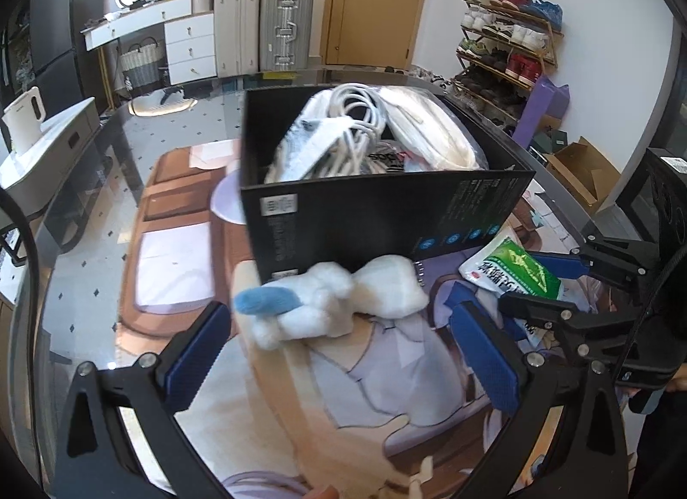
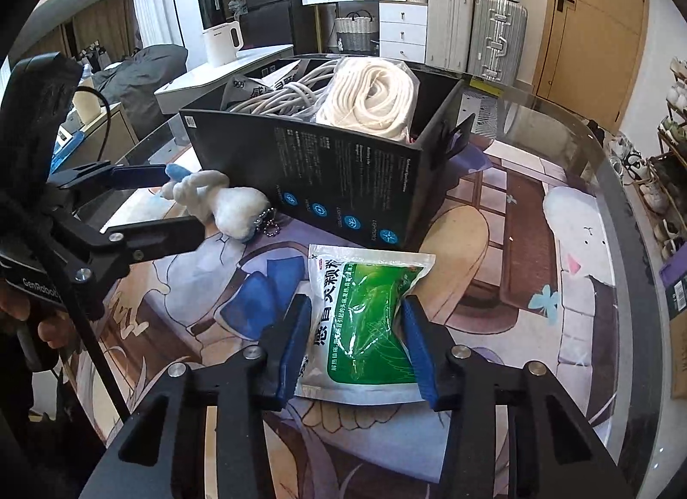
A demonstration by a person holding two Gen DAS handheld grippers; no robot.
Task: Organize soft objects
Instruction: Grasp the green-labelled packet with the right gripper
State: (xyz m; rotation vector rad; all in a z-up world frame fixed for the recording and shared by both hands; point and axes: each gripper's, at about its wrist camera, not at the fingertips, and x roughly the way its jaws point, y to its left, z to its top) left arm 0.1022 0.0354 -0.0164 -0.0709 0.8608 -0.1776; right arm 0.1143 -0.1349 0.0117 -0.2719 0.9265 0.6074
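R hand-held gripper [image 2: 356,344] pinching green pouch [image 2: 369,319]; L hand-held gripper [image 1: 339,349] wide open.

Both wrist cameras sit low and close over the tabletop [image 1: 86,241], facing the black box [image 1: 378,216] near its far edge. They share the box, the white plush [image 2: 223,203] and the green pouch [image 2: 365,319].

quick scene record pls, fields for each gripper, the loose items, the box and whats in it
left gripper: open, plush toy between its fingers
right gripper: shut on green pouch
plush toy: white and blue, on the mat against the box
green pouch: flat on the mat
black box: open-topped
box contents: white cable, bagged rope coil
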